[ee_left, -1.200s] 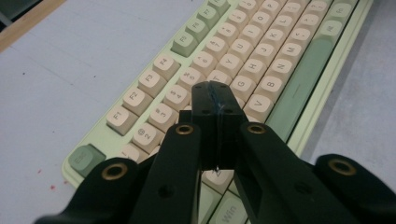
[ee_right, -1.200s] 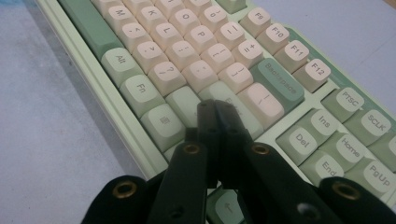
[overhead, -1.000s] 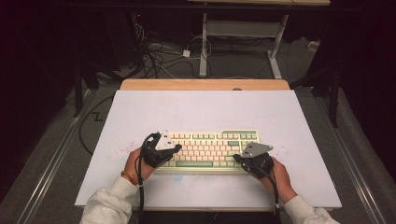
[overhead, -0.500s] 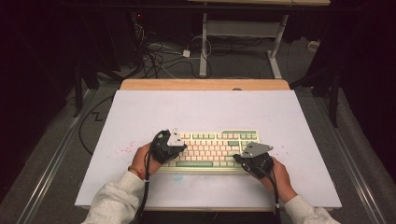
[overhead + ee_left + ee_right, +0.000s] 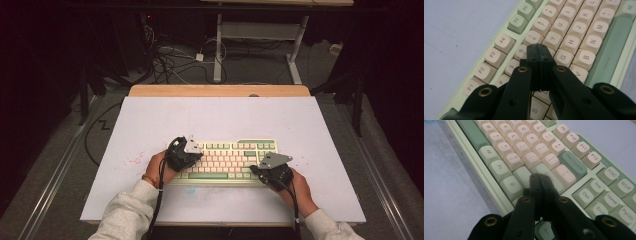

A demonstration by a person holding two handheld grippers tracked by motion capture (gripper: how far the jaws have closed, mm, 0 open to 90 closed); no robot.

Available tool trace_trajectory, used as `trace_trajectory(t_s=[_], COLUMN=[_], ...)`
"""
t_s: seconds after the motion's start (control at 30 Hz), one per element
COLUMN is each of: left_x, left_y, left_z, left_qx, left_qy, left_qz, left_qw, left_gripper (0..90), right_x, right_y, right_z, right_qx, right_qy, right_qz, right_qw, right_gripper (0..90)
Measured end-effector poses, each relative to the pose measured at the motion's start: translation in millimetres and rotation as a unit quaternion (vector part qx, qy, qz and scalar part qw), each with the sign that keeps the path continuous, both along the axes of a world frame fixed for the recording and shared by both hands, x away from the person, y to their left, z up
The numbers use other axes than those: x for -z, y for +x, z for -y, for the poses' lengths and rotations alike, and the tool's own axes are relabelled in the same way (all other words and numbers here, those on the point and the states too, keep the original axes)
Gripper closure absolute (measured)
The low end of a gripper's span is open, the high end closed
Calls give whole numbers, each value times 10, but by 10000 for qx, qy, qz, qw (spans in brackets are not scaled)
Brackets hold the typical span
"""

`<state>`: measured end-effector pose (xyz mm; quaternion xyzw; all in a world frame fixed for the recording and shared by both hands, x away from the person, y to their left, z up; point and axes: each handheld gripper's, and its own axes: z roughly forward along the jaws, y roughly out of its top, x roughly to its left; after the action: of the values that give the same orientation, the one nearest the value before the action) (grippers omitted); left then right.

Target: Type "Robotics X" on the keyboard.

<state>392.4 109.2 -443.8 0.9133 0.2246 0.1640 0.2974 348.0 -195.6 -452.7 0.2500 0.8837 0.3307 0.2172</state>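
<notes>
Pressing its black jaws together, the left gripper (image 5: 539, 58) hovers over the keyboard's (image 5: 227, 159) cream keycaps near R and T, hiding several keys. The right gripper (image 5: 539, 184), likewise pinched empty, covers keys beside Backspace. The mint-framed keyboard lies near-centre on the pale matte worktop (image 5: 220, 120).

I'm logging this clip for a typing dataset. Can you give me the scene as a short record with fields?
surface: pale table top
object: green and cream keyboard, lying flat near the person's edge
left hand-held gripper: jaws shut, over the keyboard's left end, tips above the keys around R and T
right hand-held gripper: jaws shut, over the right end, tips near the Enter and Shift keys
held: nothing between either pair of jaws
contact with keys: cannot tell
</notes>
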Motion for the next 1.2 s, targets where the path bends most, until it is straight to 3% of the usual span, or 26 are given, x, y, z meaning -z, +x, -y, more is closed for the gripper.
trace_trajectory(t_s=[0.47,0.6,0.77,1.2], left_x=[16,-36,-83,-161], left_y=[2,-26,-56,-128], left_z=[7,-22,-48,-135], left_qx=[52,-18,-20,-103], left_qy=[49,-69,-187,-513], left_qz=[-100,107,215,522], left_qw=[9999,9999,9996,9973], left_gripper=[875,874,874,874], right_x=[-4,-4,-11,-126], right_y=[-1,-18,-11,-54], right_z=[2,-4,3,80], right_qx=[-15,48,14,14], right_qy=[-37,-57,-85,172], right_qz=[4,20,55,228], right_qw=[10000,10000,9999,9996], right_gripper=[900,900,900,900])
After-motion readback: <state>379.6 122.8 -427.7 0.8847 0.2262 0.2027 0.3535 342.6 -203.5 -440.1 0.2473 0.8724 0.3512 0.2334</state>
